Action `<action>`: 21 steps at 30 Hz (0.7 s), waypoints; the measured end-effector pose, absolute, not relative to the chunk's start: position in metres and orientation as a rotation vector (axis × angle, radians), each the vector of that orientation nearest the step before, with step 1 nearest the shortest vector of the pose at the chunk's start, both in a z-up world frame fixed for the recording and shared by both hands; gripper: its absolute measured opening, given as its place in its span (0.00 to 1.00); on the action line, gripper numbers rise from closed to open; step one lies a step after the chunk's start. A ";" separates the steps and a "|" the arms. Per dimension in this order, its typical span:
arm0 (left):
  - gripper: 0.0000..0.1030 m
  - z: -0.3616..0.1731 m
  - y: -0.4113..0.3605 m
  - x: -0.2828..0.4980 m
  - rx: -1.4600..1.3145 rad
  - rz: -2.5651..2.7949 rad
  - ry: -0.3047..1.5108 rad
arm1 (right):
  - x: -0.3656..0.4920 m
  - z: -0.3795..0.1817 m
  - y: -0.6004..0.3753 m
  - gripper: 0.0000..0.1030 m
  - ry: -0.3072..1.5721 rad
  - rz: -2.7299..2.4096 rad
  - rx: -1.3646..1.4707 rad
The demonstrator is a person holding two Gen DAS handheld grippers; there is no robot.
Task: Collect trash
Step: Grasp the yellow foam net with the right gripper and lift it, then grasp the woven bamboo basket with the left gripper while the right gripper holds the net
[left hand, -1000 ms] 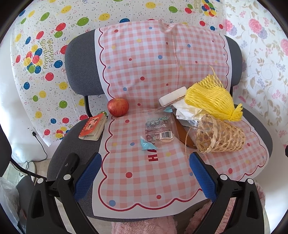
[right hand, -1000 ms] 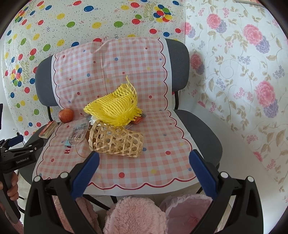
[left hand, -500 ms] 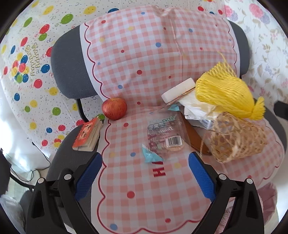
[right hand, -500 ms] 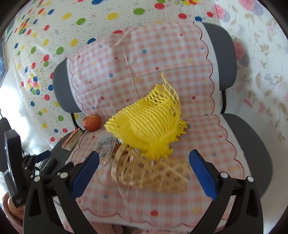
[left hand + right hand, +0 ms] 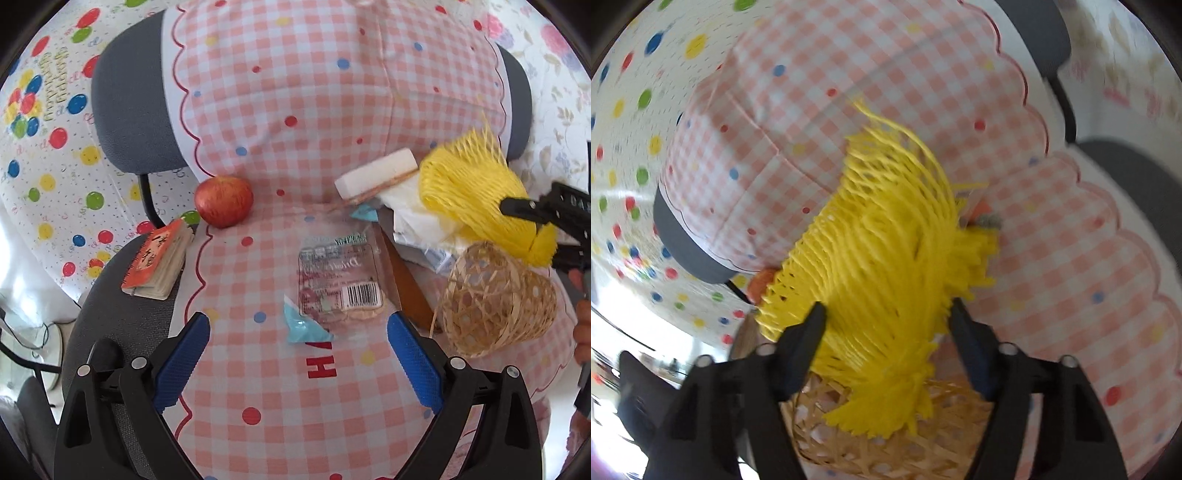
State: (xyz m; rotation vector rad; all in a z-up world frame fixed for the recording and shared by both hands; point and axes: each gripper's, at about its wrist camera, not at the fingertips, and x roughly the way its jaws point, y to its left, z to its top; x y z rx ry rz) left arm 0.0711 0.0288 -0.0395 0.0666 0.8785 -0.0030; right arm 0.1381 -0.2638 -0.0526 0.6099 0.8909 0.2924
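we see yellow foam net point(image 5: 882, 266) lying between fingers of right hand-held gripper point(image 5: 886, 325), jaws narrowed around it, contact unclear through blur; net rests atop woven bamboo basket point(image 5: 495, 299) on chair seat. left hand-held gripper point(image 5: 299, 350) wide, holding nothing, snack wrapper point(image 5: 340, 280) just ahead between fingertips.

Red letters "HA" on checked cloth point(image 5: 321, 363), barcode on clear wrapper point(image 5: 341, 284), its print illegible
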 end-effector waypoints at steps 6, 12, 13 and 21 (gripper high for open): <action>0.93 -0.031 0.021 0.056 0.064 -0.071 0.849 | 0.089 0.036 -0.266 0.18 0.619 0.335 0.464; 0.92 -0.019 -0.007 0.038 0.078 -0.156 0.775 | 0.020 0.097 -0.268 0.18 0.455 0.122 0.176; 0.91 -0.018 -0.013 0.037 0.082 -0.173 0.769 | 0.005 0.097 -0.268 0.18 0.444 0.064 0.118; 0.56 -0.032 -0.073 0.048 0.115 -0.396 0.782 | -0.042 0.050 -0.293 0.18 0.461 -0.060 0.018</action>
